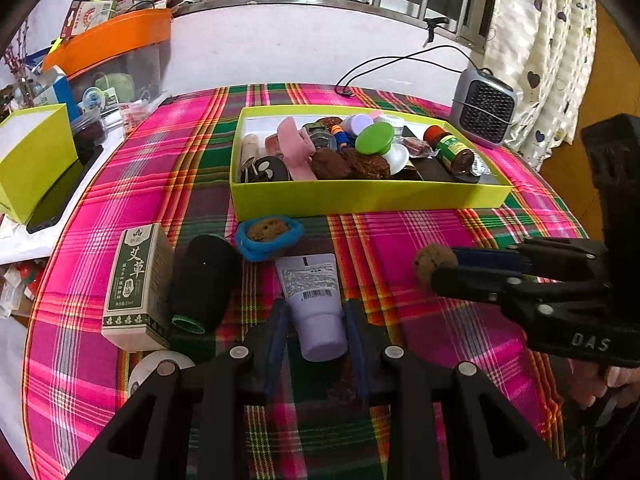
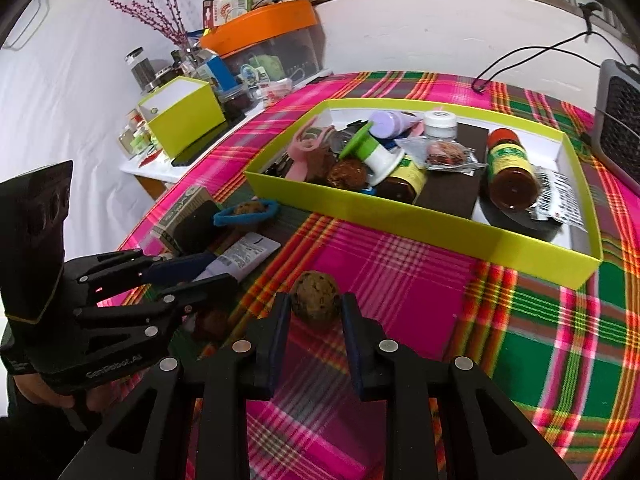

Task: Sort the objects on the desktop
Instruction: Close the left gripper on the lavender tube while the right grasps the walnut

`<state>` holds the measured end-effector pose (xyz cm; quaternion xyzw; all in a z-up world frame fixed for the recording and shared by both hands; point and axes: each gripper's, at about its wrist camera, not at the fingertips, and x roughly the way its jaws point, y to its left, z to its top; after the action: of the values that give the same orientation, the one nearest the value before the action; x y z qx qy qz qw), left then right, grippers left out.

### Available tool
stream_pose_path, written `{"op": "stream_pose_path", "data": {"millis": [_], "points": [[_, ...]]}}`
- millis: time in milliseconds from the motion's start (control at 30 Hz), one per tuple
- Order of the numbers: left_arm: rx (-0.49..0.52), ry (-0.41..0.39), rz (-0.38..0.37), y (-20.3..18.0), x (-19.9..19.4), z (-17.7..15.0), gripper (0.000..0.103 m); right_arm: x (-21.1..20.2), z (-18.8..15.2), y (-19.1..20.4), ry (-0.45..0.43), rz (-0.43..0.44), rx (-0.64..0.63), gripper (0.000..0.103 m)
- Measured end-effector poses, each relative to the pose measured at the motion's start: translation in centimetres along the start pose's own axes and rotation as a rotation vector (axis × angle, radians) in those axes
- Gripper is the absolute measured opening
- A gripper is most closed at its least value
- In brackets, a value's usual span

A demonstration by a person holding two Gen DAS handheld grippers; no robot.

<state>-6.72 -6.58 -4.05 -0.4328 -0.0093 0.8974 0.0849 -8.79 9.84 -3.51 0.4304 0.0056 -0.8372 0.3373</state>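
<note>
My left gripper straddles the cap end of a lilac tube lying on the plaid cloth; its fingers sit close to the tube's sides. The tube also shows in the right wrist view. My right gripper is shut on a brown speckled ball, held above the cloth; the ball shows at its tips in the left wrist view. The yellow-green tray holds several sorted items.
Left of the tube stand a green-and-white box, a black cylinder and a blue ring holding a brown ball. A small grey heater sits behind the tray. A cluttered side table lies far left.
</note>
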Motion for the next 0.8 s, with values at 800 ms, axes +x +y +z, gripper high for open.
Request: {"op": "stream_pose_path", "data": {"millis": [800], "points": [[-0.070, -0.027, 0.065, -0.60, 0.82, 0.21, 0.030, 0.56, 0.22, 0.33, 0.001, -0.052, -0.057, 0.028]]}}
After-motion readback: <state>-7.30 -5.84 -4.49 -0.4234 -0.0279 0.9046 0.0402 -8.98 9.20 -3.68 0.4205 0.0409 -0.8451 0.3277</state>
